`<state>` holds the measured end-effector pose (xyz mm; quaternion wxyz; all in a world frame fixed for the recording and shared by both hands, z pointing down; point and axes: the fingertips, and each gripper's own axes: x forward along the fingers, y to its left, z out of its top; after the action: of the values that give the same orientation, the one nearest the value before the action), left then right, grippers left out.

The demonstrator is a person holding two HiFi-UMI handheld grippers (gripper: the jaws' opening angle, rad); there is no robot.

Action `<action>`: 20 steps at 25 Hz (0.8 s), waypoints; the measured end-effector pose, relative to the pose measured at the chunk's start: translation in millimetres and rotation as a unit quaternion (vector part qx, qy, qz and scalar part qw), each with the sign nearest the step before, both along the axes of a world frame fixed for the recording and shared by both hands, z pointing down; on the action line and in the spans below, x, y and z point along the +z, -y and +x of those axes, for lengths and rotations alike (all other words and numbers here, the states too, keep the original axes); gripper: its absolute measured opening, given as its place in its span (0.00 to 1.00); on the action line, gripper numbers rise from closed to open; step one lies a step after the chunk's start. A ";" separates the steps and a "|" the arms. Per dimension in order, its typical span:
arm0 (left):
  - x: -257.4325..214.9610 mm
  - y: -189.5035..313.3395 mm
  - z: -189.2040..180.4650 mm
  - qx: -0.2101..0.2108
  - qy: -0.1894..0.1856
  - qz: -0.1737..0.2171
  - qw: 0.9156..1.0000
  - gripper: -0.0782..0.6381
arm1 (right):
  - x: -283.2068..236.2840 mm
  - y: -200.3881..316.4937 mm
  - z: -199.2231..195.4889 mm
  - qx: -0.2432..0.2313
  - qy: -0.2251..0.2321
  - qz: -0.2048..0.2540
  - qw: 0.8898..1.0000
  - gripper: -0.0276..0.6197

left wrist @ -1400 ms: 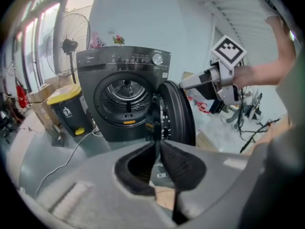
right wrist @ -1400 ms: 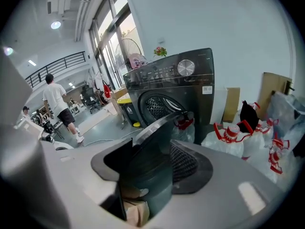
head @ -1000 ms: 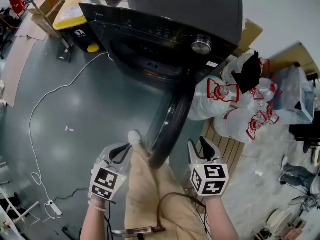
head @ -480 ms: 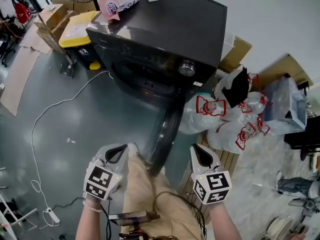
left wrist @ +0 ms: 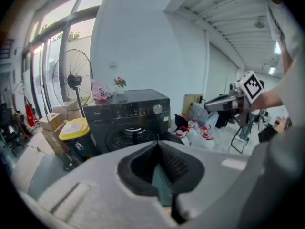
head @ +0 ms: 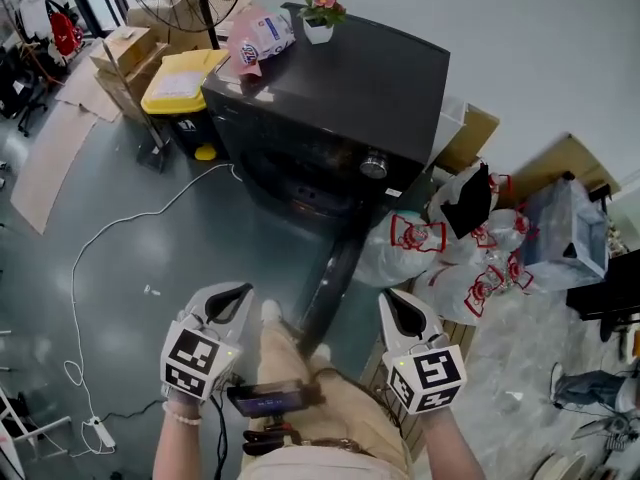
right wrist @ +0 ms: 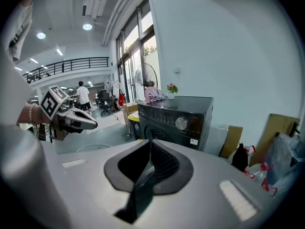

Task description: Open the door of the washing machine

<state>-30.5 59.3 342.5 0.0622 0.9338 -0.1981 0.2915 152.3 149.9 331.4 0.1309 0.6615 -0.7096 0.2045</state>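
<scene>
Being lifted clear of the washer [head: 330, 88], left gripper [head: 238, 296] and right gripper [head: 397, 300] are being held closed and empty, the right newly shut, door [head: 335, 268] hanging wide open between them: task likely done.

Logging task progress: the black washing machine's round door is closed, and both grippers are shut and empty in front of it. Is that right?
Not quite: the round door of the black washing machine stands swung open, as the head view shows. The left gripper and right gripper are shut and empty in front of it.
</scene>
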 end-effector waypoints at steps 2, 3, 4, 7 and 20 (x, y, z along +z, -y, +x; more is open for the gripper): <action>-6.5 0.4 -3.0 -0.008 -0.003 0.002 1.000 0.10 | -6.9 1.8 -0.5 -0.004 -0.002 0.007 1.000 0.06; -9.1 0.3 -4.3 -0.012 -0.004 0.002 1.000 0.10 | -10.2 2.9 -0.7 -0.005 -0.003 0.010 1.000 0.06; -11.8 -0.1 -5.4 -0.016 -0.006 0.002 1.000 0.10 | -13.5 4.1 -1.2 -0.007 -0.003 0.013 1.000 0.06; -21.0 0.4 -8.5 -0.022 -0.009 0.005 1.000 0.10 | -24.1 9.9 -4.9 -0.015 -0.005 0.025 1.000 0.06; -79.9 15.8 -40.0 -0.075 -0.040 0.062 0.994 0.10 | -83.5 30.1 -33.6 -0.069 -0.030 0.099 0.992 0.05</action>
<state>-70.6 43.5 262.5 0.0338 0.9294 -0.2824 0.2353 118.8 119.8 247.9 0.1000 0.6265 -0.7659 0.1042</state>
